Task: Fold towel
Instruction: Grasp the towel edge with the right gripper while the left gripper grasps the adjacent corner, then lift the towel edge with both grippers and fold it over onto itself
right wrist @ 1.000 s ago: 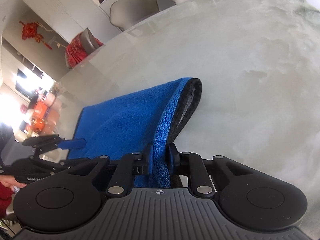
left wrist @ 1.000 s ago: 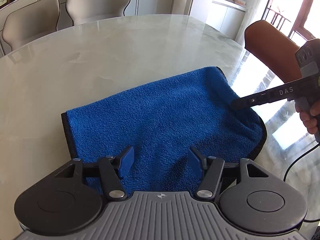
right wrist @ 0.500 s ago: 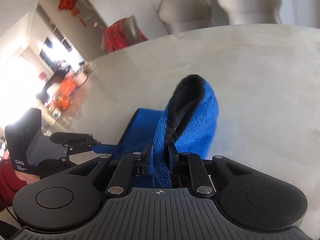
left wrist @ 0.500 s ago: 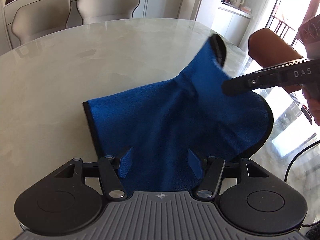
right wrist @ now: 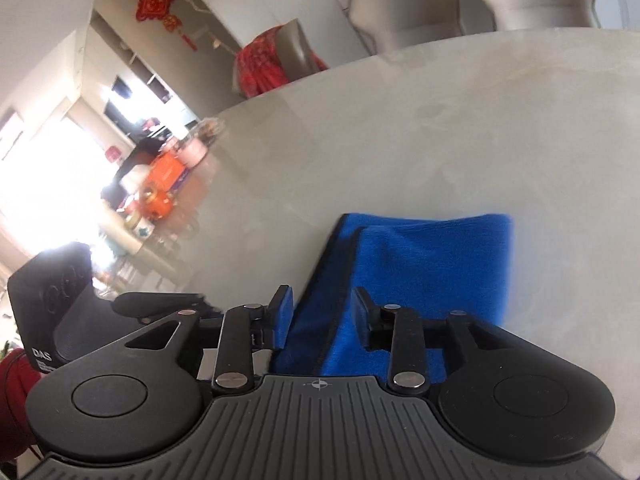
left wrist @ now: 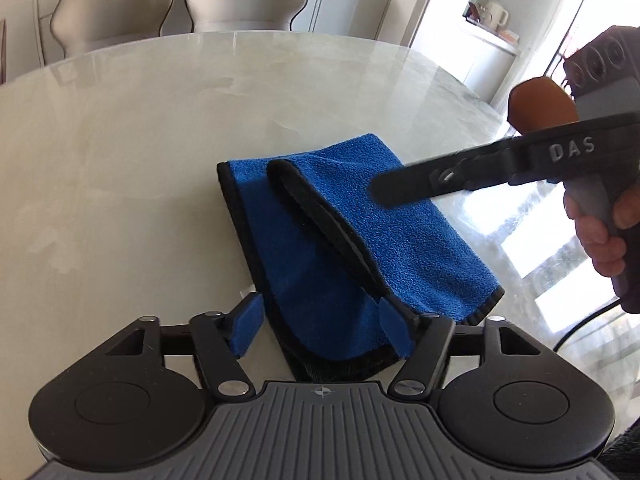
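Observation:
A blue towel (left wrist: 360, 216) with a black border lies folded on the marble table (left wrist: 140, 152), its right half laid over the left. My left gripper (left wrist: 320, 326) is open, its blue-padded fingers either side of the towel's near edge. My right gripper (right wrist: 322, 312) is open just above the folded towel (right wrist: 420, 264), holding nothing. It also shows in the left wrist view (left wrist: 420, 184), reaching in from the right over the towel.
Two beige chairs (left wrist: 180, 0) stand at the table's far side. A brown chair back (left wrist: 540, 100) stands at the right edge. Clutter and boxes (right wrist: 164, 184) sit at the table's far left end. A black cable (left wrist: 580, 328) hangs at the right.
My right gripper carried the towel's right edge up and over to the left, laid it down on the other half, and opened. The left gripper stayed open near the front edge.

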A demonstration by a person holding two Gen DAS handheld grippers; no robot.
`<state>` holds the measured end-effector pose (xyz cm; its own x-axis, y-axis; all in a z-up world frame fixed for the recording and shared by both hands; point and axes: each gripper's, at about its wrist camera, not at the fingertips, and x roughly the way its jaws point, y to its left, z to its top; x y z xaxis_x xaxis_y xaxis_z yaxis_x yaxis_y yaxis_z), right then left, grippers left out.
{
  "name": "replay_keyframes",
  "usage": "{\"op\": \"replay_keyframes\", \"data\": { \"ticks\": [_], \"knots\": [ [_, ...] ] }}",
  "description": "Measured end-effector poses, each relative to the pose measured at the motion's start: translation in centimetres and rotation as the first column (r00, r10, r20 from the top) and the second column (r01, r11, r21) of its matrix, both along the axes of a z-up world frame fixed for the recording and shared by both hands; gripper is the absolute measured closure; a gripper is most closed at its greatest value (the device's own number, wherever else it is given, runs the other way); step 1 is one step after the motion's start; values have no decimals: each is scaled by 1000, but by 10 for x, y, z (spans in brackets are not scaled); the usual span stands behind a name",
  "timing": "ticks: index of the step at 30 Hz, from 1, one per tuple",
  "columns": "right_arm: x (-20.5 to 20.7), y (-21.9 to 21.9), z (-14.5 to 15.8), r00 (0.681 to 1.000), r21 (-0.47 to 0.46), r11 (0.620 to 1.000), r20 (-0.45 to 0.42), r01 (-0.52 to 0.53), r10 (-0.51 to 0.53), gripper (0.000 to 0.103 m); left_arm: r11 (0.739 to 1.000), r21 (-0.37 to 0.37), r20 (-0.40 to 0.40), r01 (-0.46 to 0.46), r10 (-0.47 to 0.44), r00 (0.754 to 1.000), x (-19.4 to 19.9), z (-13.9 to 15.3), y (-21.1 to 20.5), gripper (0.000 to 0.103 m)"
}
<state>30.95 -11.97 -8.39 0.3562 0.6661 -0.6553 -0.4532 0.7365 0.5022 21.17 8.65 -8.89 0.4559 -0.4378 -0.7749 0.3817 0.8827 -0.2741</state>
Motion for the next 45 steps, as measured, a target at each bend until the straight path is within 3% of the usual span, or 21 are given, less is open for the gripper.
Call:
{"op": "replay_keyframes", "data": {
  "ticks": [4,8,13,17,19,21,25,28,31,37,45],
  "knots": [
    [-6,-24,-5,998,-9,998,-29,56,-56,68,986,-162,-56,-34,26,998,5,5,10,30],
    [-15,-43,-10,994,2,995,-42,99,-99,68,932,-336,-144,-135,91,985,17,3,11,25],
    [-22,-52,-16,989,9,991,-58,135,-134,68,914,-337,-210,-224,159,965,30,-12,-6,26],
    [-23,-54,-18,987,14,988,-65,151,-150,67,882,-366,-284,-298,199,938,35,-24,-9,28],
    [-23,-55,-19,986,16,988,-68,152,-150,67,874,-367,-304,-318,210,929,37,-27,-11,37],
    [-24,-56,-20,986,19,988,-71,154,-152,66,876,-349,-309,-332,227,924,39,-30,-13,46],
    [-23,-54,-22,985,22,987,-75,157,-155,65,884,-323,-309,-338,239,920,43,-36,-15,81],
    [-24,-53,-23,985,24,988,-78,155,-153,64,887,-306,-315,-345,248,916,44,-40,-14,94],
    [-25,-51,-22,987,29,989,-81,142,-140,63,891,-320,-298,-322,228,927,45,-35,-11,97],
    [-30,-40,-22,993,40,996,-90,78,-75,63,949,-284,-192,-133,79,978,59,4,-7,97],
    [-37,-22,-27,993,53,999,-117,12,-6,62,977,-206,-170,-47,11,985,74,19,9,97]
  ]
}}
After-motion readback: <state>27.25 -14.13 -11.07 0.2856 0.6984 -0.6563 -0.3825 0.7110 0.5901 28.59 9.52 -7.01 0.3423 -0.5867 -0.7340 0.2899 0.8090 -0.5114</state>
